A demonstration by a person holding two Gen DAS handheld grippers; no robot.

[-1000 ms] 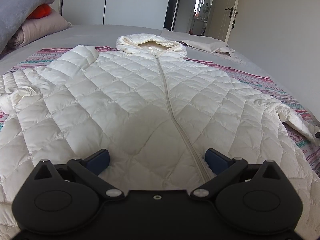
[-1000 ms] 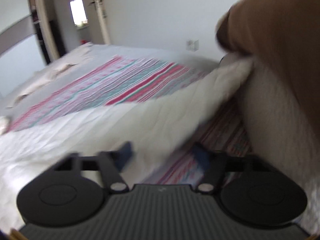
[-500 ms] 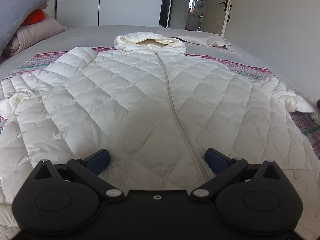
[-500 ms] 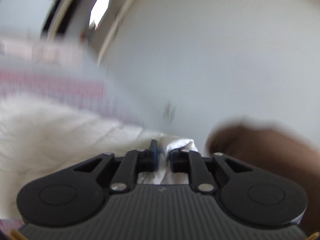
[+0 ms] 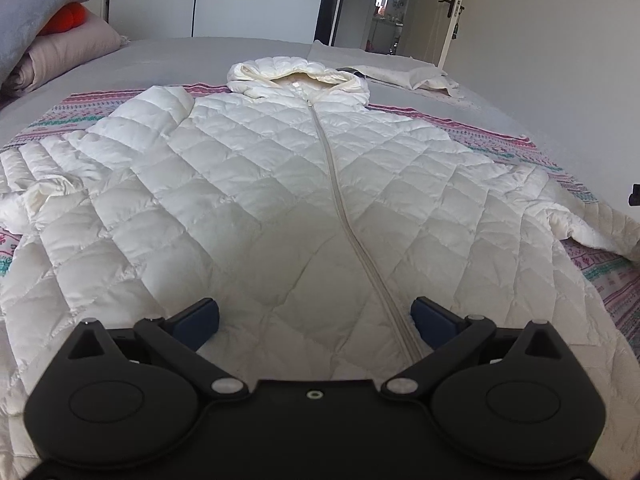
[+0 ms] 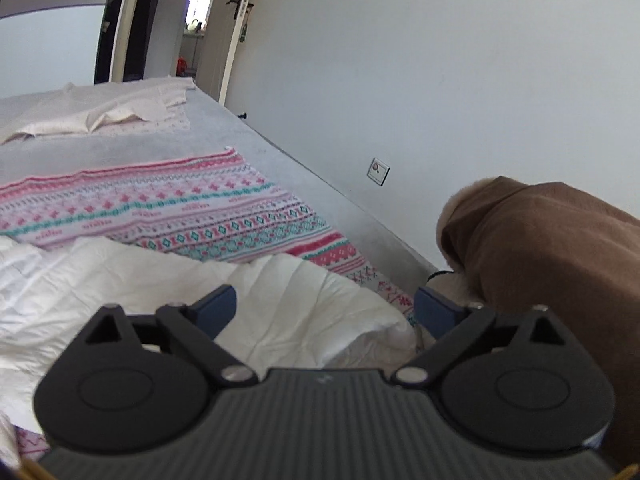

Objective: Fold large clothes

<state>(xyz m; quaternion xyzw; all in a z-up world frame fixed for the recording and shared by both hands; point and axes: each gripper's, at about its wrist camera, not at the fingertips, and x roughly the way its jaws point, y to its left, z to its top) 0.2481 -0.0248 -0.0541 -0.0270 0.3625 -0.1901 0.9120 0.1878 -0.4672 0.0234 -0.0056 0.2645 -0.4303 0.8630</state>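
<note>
White quilted jacket (image 5: 280, 184) lies flat on the bed (image 5: 168, 56), zip running lengthwise away from the wide, empty left gripper (image 5: 316, 312), while its sleeve end (image 6: 304, 308), seemingly released, sits nearest the just-opened right gripper (image 6: 326, 308).

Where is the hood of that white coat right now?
In the left wrist view the hood lies at the coat's far end, on the grey bedsheet just past the patterned blanket.
</note>
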